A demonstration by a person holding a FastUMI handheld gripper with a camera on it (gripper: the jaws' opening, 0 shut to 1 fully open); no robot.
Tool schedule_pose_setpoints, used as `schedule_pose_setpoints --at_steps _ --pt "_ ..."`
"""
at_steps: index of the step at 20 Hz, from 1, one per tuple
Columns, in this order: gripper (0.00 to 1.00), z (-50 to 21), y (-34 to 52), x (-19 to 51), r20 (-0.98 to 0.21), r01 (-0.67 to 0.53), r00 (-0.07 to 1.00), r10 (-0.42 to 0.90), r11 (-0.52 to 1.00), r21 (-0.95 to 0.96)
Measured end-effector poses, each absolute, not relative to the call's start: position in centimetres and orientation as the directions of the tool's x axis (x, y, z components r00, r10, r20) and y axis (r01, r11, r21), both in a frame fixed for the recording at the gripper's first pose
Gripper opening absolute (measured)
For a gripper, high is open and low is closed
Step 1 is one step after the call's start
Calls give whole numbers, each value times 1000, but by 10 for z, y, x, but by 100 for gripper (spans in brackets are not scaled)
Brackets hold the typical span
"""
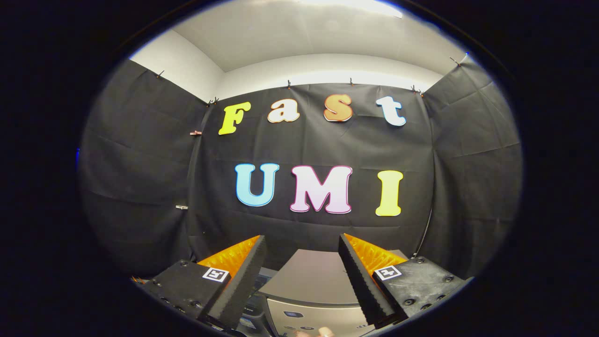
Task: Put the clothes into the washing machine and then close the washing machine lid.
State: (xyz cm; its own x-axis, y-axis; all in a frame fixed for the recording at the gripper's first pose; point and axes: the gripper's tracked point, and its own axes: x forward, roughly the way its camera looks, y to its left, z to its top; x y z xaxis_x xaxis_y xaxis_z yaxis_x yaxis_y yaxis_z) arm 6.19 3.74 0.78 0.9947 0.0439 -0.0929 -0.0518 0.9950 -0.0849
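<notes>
My gripper (302, 245) is held up high with its two black and orange fingers wide apart and nothing between them. Below and between the fingers I see the grey top of the washing machine (313, 276). Its lid looks flat and its control panel (304, 320) faces me at the bottom. A small pinkish thing (323, 332) peeks in just under the panel; I cannot tell what it is. No clothes are in sight.
The booth's black cloth wall (318, 145) hangs straight ahead and wraps round both sides, close behind the machine. A thin cable (426, 234) runs down the wall to the right of the machine.
</notes>
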Motion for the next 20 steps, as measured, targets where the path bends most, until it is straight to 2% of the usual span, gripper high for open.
schedule_pose_setpoints --at_steps 9,20 --pt "97 39 13 29 -20 -25 1000 23 996 -85" --pt "97 34 2 19 -56 -12 998 6 994 -105"
